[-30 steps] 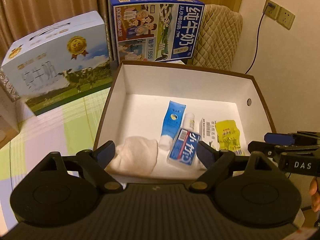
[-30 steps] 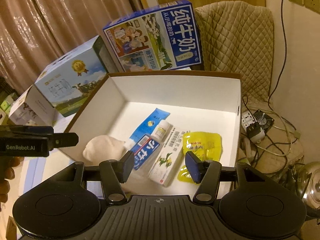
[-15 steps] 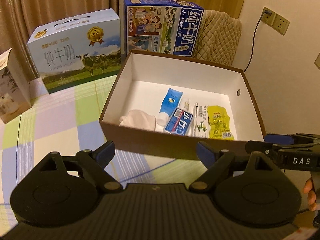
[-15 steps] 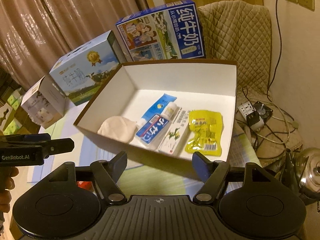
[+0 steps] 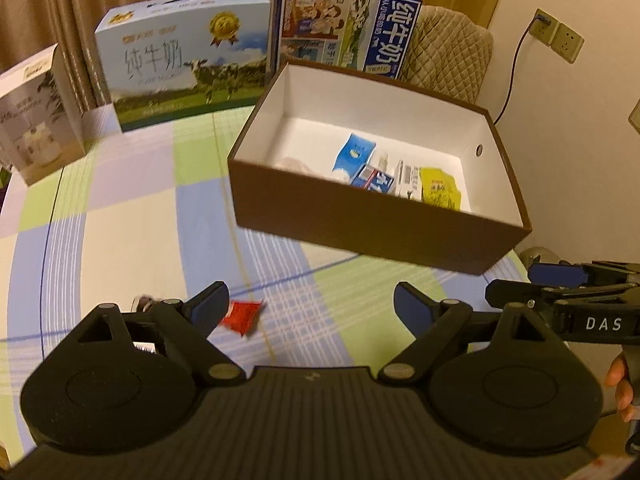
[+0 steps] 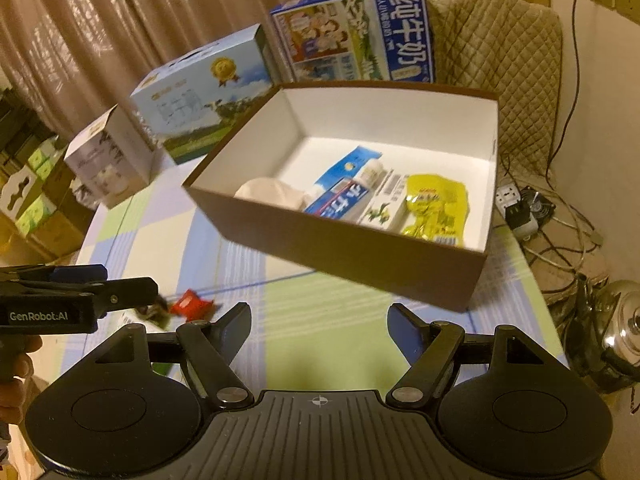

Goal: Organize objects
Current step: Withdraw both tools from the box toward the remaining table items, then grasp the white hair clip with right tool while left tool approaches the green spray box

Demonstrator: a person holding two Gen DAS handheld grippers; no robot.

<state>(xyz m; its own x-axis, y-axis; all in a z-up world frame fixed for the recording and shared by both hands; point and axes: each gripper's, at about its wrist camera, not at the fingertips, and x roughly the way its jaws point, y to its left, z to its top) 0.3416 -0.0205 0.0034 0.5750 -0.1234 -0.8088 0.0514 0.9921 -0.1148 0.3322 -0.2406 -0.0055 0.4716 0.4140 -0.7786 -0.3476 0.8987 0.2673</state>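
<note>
While the left gripper [image 5: 310,300] holds its jaws wide and empty over the table [image 5: 140,220], a red packet [image 5: 242,314] lies beside its left jaw; the right gripper [image 6: 318,322], jaws just opened and empty, faces the brown box [image 6: 360,252] holding toiletries.
</note>
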